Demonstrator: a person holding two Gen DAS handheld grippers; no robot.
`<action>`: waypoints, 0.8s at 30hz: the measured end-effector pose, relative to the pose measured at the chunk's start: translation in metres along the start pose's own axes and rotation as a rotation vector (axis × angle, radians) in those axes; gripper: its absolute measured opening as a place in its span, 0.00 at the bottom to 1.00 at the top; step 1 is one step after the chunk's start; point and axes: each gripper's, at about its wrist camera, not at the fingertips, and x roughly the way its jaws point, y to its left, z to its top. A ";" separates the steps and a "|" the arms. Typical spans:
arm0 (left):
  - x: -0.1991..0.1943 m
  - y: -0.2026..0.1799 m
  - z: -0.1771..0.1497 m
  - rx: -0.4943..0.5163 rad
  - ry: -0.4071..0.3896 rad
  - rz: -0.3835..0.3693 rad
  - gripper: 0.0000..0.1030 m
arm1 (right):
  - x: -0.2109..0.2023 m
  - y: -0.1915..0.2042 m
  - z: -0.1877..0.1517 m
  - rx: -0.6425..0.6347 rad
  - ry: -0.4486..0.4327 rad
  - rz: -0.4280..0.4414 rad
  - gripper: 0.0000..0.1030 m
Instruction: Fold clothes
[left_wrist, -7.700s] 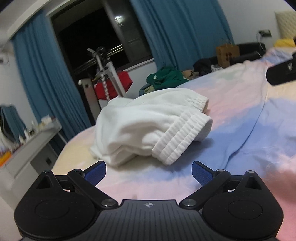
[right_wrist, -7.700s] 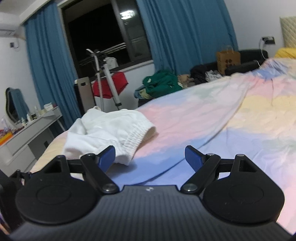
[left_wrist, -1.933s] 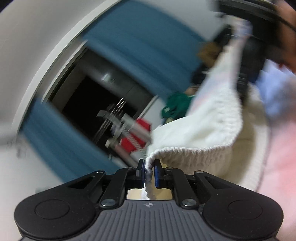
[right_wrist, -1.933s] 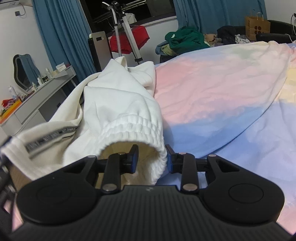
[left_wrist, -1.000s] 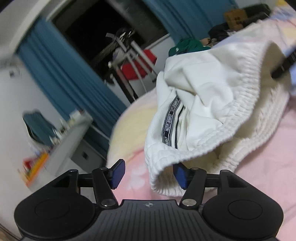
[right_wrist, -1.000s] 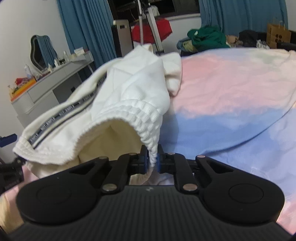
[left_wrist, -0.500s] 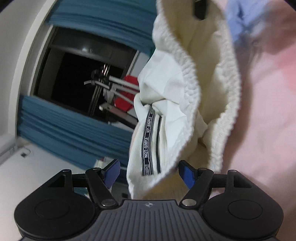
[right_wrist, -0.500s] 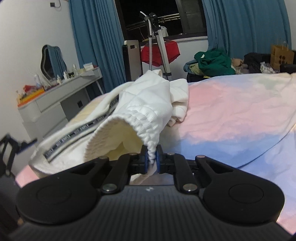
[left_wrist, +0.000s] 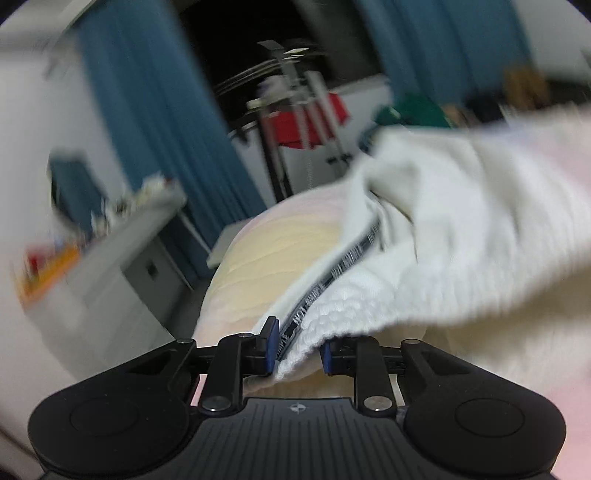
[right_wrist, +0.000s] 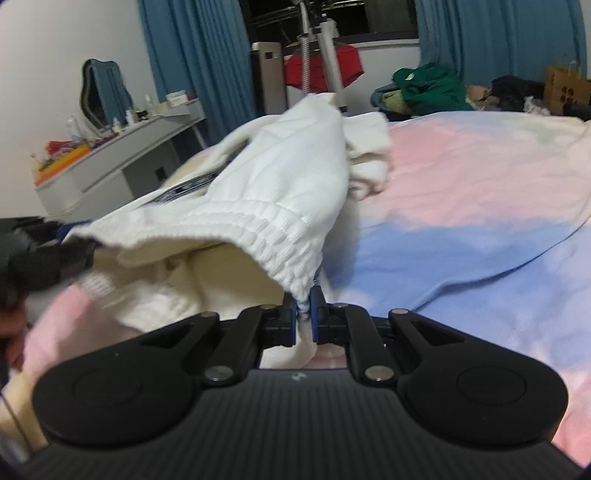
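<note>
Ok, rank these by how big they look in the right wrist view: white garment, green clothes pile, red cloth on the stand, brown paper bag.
1. white garment, though nearness inflates it
2. green clothes pile
3. red cloth, close to the pile
4. brown paper bag

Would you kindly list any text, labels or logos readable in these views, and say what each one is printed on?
Black tape stripe on the white garment: white lettering, blurred; it seems to begin "NOT", the rest unreadable.
The same stripe in the right wrist view: too blurred to read.
Left gripper and right gripper bodies: a small emblem, no words.
</note>
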 end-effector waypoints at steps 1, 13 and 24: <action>-0.003 0.020 0.007 -0.071 -0.005 -0.010 0.22 | -0.003 0.008 0.000 0.008 -0.003 0.021 0.10; 0.017 0.222 0.084 -0.318 -0.069 0.074 0.18 | 0.036 0.158 0.015 0.121 -0.011 0.496 0.11; 0.101 0.263 0.018 -0.410 0.126 0.057 0.30 | 0.090 0.178 -0.012 0.098 0.053 0.484 0.32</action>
